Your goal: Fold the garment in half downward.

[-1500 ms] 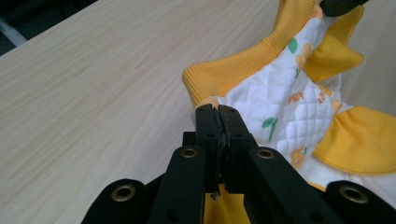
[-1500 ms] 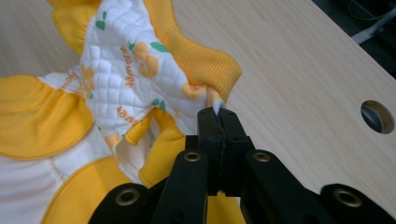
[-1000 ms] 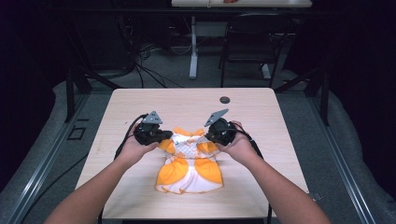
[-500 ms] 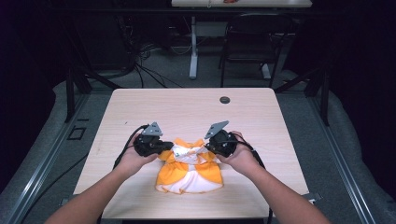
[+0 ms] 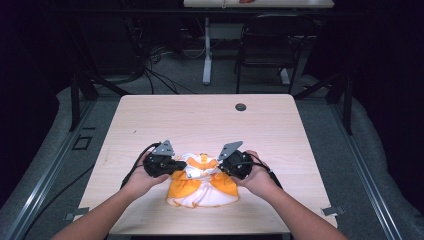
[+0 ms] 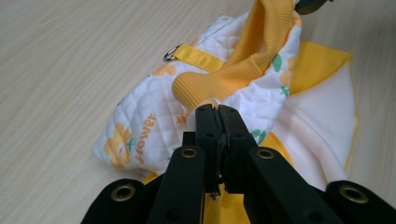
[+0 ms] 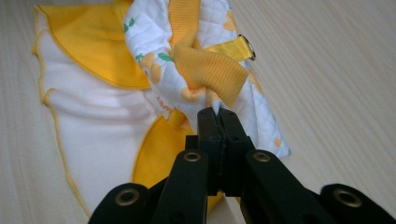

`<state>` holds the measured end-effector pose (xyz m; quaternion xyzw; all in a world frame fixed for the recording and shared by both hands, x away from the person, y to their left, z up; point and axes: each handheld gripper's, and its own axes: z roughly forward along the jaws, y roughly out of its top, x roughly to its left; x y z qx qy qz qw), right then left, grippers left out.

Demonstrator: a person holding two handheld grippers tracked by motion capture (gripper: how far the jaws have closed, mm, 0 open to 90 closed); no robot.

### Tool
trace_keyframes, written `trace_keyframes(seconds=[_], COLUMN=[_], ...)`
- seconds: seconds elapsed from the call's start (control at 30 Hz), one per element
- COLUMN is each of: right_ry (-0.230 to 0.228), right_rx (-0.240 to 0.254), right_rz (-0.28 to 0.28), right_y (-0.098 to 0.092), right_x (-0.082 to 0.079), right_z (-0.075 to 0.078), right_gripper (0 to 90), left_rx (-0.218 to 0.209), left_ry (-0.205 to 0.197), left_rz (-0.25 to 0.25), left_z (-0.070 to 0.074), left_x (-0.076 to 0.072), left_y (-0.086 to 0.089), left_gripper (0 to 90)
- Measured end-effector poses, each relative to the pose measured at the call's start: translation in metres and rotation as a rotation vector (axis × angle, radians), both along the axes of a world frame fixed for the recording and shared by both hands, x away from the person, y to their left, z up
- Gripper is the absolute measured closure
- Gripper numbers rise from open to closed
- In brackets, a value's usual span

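Small orange-and-white pet garment [image 5: 202,181] lies at near-middle of wooden table [image 5: 150,120], skirt spread toward person. Left gripper [image 5: 176,163] clenched on garment's quilted edge by ribbed orange cuff [image 6: 210,84]. Right gripper [image 5: 220,165] pinched tight on opposite cuff [image 7: 210,70]. Yellow strap with metal ring [image 6: 172,52] on garment's back. Farther off: dark round grommet [image 5: 240,107] near far edge; beyond table, chair [image 5: 270,47], floor cables [image 5: 160,75].
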<state>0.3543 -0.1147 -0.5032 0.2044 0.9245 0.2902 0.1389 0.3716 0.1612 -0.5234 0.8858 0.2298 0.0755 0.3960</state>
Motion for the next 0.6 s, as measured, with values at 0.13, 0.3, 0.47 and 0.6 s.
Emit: trace_keyframes(seconds=[0.13, 0.3, 0.47, 0.6], right_ry=[0.010, 0.014, 0.034, 0.036], right_rx=[0.011, 0.027, 0.055, 0.051], right_rz=[-0.005, -0.016, -0.023, -0.017], right_y=[-0.001, -0.005, -0.007, -0.008], right_x=[-0.006, -0.009, -0.015, -0.022], right_z=[-0.007, -0.014, -0.022, -0.028], right_gripper=[89.3, 89.2, 89.2, 89.1], left_rx=[0.000, -0.006, -0.010, -0.016], left_ry=[0.006, 0.016, 0.017, 0.017], left_rz=[-0.004, -0.014, -0.027, -0.045], left_z=[-0.003, -0.009, -0.014, -0.017], left_x=[-0.004, -0.011, -0.019, -0.026], left_y=[0.002, 0.006, 0.008, 0.009], left_gripper=[87.7, 87.5, 87.3, 87.1])
